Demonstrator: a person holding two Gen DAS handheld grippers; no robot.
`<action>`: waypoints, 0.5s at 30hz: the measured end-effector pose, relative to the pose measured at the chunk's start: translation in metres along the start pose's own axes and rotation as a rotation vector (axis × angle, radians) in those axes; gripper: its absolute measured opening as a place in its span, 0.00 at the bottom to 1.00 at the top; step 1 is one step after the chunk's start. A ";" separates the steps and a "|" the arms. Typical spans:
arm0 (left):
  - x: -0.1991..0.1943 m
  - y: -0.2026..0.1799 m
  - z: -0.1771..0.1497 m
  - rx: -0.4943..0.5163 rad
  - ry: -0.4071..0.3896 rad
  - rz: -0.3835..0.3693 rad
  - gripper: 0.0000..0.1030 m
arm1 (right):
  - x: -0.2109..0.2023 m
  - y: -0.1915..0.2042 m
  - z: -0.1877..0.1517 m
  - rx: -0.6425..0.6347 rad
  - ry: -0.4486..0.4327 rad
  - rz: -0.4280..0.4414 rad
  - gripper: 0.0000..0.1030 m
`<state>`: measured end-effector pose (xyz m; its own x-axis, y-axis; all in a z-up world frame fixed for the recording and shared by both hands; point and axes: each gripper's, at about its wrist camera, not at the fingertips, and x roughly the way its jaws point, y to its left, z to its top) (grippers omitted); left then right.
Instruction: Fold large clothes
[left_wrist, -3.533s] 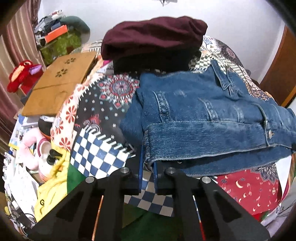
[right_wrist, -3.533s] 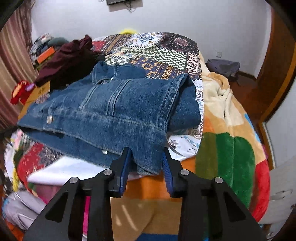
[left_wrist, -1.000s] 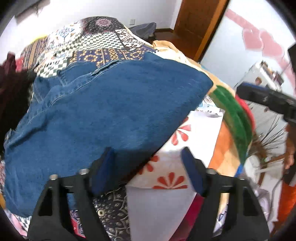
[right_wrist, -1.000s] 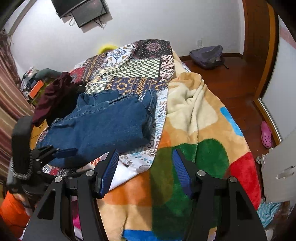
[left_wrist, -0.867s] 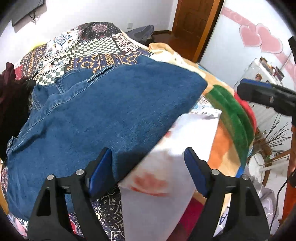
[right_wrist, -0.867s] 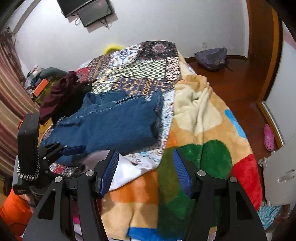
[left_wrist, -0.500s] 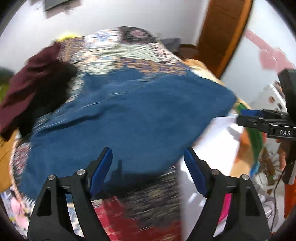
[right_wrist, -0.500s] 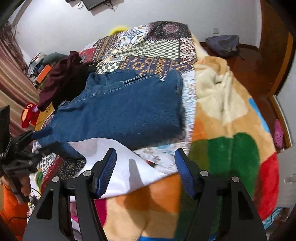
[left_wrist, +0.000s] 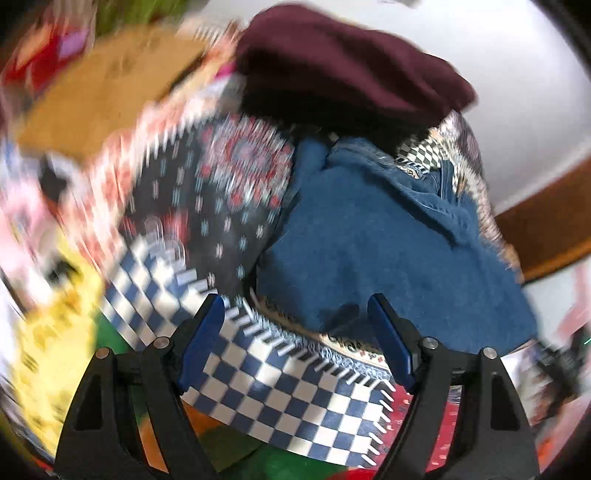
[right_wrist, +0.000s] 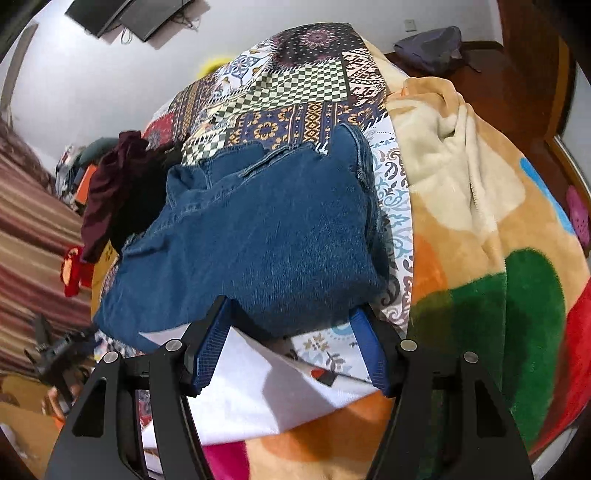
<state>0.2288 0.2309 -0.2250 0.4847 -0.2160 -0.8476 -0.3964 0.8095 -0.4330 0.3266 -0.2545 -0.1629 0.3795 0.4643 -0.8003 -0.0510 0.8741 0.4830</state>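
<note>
Denim jacket (right_wrist: 258, 236) folded small on the bed (right_wrist: 480, 229), left gripper (left_wrist: 295, 339) and right gripper (right_wrist: 291, 347) with jaws wide and holding nothing, maybe only tidying left.

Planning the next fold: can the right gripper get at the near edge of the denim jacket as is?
Probably yes. The right gripper is open, the denim jacket hem lies just ahead between its fingers, and nothing covers that edge.

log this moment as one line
left gripper: open, empty | right gripper: open, empty | folded blue denim jacket: lying on patchwork bedspread
</note>
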 end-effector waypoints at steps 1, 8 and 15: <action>0.004 0.007 0.000 -0.029 0.017 -0.036 0.77 | 0.000 0.001 0.002 0.006 0.001 -0.001 0.61; 0.046 -0.008 -0.003 -0.090 0.093 -0.209 0.77 | 0.003 0.007 0.007 -0.018 0.004 -0.036 0.62; 0.078 -0.034 0.018 -0.149 0.069 -0.206 0.81 | 0.003 0.010 0.006 -0.035 -0.002 -0.061 0.63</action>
<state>0.2941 0.1966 -0.2713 0.5145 -0.4091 -0.7536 -0.4078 0.6564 -0.6347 0.3330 -0.2449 -0.1582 0.3847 0.4094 -0.8273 -0.0597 0.9054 0.4203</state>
